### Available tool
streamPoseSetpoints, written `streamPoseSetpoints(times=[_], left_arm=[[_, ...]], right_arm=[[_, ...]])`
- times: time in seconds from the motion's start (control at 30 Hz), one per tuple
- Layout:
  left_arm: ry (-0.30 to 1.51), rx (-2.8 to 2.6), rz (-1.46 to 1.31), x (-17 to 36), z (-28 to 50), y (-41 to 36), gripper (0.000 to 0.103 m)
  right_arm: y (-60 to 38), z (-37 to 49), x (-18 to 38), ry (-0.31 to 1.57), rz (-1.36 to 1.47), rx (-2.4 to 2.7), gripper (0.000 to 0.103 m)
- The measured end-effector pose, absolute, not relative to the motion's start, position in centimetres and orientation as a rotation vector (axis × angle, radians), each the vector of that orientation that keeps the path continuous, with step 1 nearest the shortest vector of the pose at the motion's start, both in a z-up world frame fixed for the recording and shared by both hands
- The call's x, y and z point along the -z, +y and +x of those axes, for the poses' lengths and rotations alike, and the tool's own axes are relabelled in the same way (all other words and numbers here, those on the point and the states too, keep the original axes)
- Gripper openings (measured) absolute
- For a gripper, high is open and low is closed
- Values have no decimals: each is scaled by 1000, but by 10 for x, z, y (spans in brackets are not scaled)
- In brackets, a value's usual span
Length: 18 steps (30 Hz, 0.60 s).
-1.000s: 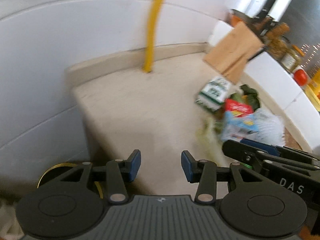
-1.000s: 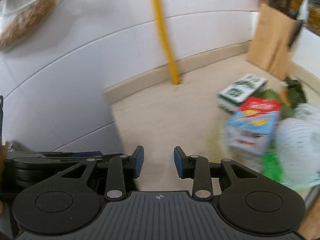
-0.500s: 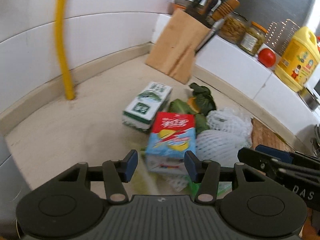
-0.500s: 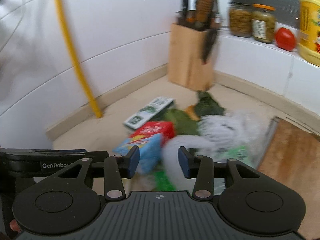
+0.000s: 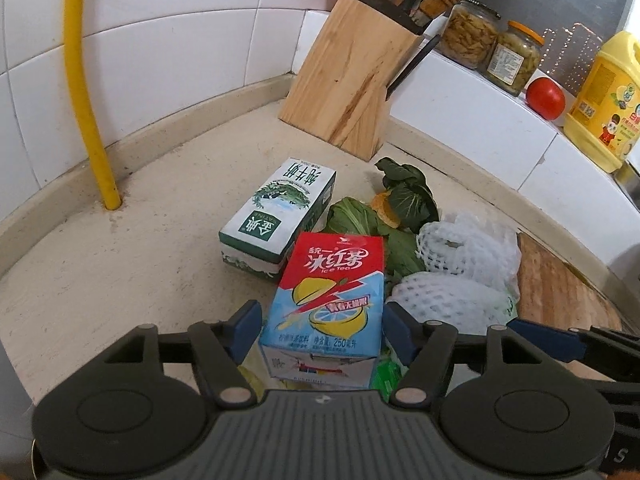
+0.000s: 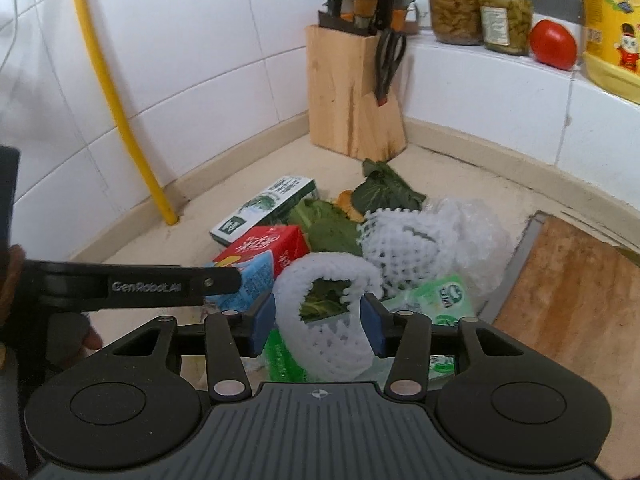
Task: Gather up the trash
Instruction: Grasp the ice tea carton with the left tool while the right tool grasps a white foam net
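— Two grippers down at the trash pile on the counter [image 5: 120, 264]?
— Yes. My left gripper [image 5: 320, 330] is opening, its fingers either side of the ice tea carton [image 5: 332, 292], not pressing. My right gripper [image 6: 318, 322] stands apart around the white foam net [image 6: 328, 280].

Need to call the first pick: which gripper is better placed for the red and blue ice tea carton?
Left. The left gripper, jaws opening, already straddles the ice tea carton, pads not yet pressing. The right gripper brackets a white foam net instead, with the carton off to its left.
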<state>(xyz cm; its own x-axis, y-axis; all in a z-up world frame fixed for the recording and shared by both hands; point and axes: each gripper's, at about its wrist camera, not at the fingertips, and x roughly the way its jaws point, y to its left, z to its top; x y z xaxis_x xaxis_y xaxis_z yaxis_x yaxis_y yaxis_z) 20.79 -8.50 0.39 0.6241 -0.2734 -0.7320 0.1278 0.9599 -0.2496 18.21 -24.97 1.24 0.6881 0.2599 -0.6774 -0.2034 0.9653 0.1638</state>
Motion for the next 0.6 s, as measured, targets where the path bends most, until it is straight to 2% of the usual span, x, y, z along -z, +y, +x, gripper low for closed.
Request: streamPoseSetpoints(times=[0.4, 0.6], left_arm=[[897, 275, -131, 4, 225, -90, 61], [927, 299, -86, 12, 232, -99, 61]], right_arm=[[-246, 199, 0, 815, 85, -324, 55], [-247, 205, 10, 854, 110, -337, 41]])
